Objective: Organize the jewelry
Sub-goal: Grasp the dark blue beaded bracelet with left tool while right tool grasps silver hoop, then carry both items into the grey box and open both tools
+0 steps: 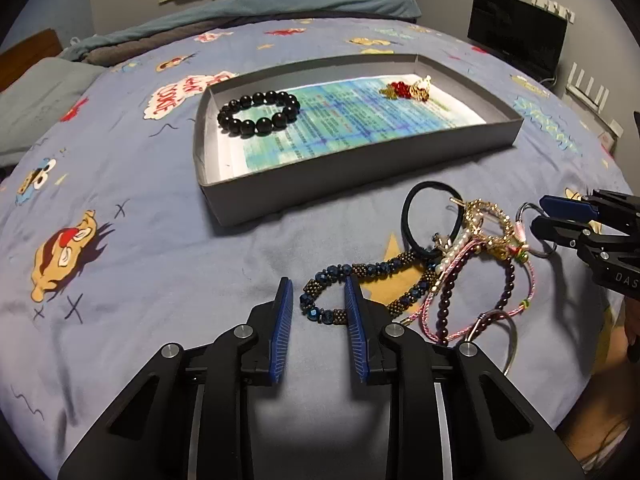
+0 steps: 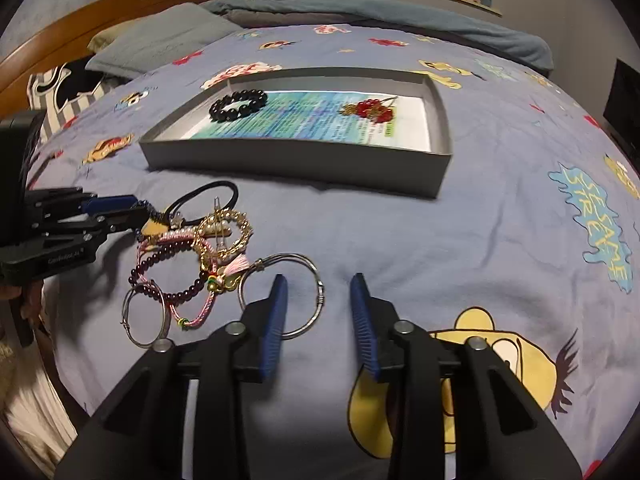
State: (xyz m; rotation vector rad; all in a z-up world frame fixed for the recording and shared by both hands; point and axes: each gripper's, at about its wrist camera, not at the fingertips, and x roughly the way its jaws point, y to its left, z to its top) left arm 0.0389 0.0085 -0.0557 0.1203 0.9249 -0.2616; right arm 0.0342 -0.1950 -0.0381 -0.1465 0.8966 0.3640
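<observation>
The bed is being looked at from low and close by both cameras. The jewelry pile [image 1: 472, 264] is being seen from its left and from its right [image 2: 200, 256]. The gray tray [image 1: 360, 168] [image 2: 296, 160] is being shared farther back.

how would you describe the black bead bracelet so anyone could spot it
Find the shallow grey box on the blue cartoon bedspread. The bracelet lies inside at its left end, on the printed paper. Its big glossy black beads set it apart from the red and gold piece opposite.

Bracelet pile [image 1: 472, 264] on bedspread [image 1: 160, 240], before tray [image 1: 352, 172] (two pieces inside)
</observation>
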